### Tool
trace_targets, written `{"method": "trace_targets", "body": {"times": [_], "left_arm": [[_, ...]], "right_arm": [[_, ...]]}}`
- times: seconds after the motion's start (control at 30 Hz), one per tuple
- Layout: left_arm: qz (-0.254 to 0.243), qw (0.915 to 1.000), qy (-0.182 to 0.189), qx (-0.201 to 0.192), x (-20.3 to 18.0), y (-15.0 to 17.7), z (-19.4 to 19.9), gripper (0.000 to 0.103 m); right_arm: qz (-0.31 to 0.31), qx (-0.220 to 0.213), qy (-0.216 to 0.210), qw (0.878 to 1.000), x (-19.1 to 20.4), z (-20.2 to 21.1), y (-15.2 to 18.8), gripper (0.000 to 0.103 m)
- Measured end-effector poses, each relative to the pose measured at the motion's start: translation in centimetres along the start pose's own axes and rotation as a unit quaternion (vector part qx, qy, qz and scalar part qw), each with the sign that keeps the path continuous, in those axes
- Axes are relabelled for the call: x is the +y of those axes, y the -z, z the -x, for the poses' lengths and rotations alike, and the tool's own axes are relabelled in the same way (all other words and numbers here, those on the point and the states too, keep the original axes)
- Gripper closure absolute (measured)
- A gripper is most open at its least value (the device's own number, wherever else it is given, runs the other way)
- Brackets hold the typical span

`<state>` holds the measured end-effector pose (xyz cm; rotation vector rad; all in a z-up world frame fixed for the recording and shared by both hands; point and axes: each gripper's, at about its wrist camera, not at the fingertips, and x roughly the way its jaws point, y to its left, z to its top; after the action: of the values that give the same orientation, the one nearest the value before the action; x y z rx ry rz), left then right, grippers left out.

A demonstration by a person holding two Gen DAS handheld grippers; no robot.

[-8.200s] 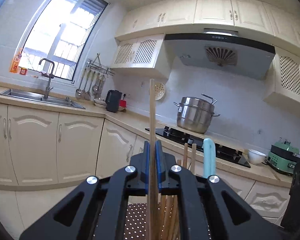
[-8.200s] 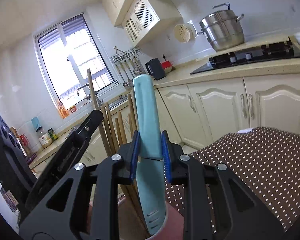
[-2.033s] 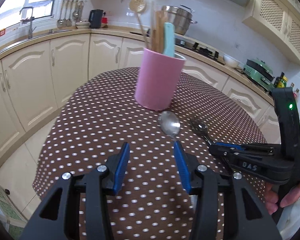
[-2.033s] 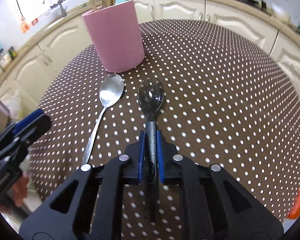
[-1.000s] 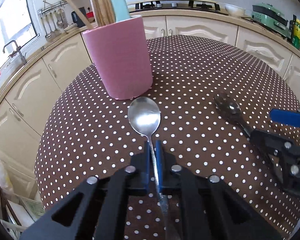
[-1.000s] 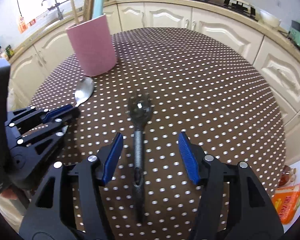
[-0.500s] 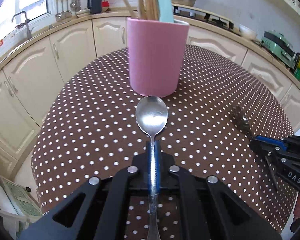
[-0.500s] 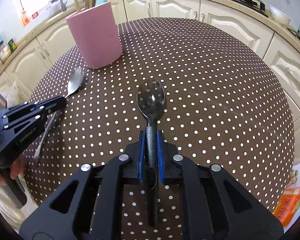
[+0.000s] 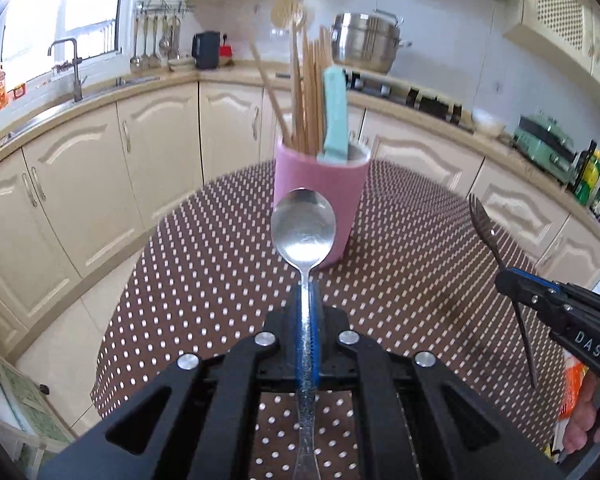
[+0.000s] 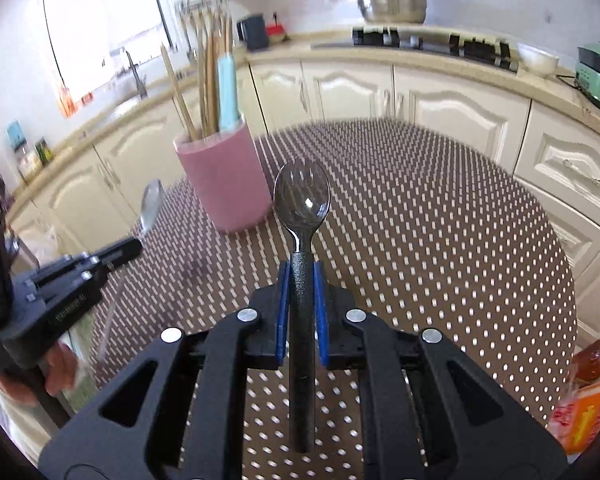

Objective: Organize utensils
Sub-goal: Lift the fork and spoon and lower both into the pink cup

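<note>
My left gripper [image 9: 308,320] is shut on the handle of a silver spoon [image 9: 303,228], held in the air with its bowl in front of the pink utensil cup [image 9: 320,196]. The cup stands on the dotted table and holds wooden chopsticks [image 9: 306,92] and a light blue handle [image 9: 335,112]. My right gripper [image 10: 301,280] is shut on the black handle of a dark spork [image 10: 302,196], lifted above the table, right of the cup [image 10: 224,180]. The right gripper with the spork [image 9: 486,224] shows at the right of the left wrist view.
The round table [image 9: 420,248] has a brown cloth with white dots. Cream cabinets and a counter curve behind it, with a sink [image 9: 72,80], a kettle [image 9: 206,50], a steel pot [image 9: 366,42] on the hob and a green cooker [image 9: 548,140]. An orange packet [image 10: 584,412] lies at the lower right.
Both grippers have lifted their utensils off the table and tilted up. The silver spoon and the spork now hang in the air near the pink cup.
</note>
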<state>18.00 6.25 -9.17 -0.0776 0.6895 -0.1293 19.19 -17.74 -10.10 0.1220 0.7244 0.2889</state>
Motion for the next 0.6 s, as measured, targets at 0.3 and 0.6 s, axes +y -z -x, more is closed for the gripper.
{"method": "trace_targets", "body": {"times": [0.3, 0.6], "left_arm": [[0.015, 0.9977, 0.004, -0.065, -1.7, -2.9, 1.9, 0.099], [0.025, 0.9862, 0.034, -0.16, -2.8, -6.0, 3.2, 0.099]], "right_arm": [[-0.013, -0.115, -0.039, 0.993, 2.0, 3.8, -3.4, 0.091], [-0.008, -0.197, -0.066, 0.978, 3.5, 3.6, -6.0, 0.091]]}}
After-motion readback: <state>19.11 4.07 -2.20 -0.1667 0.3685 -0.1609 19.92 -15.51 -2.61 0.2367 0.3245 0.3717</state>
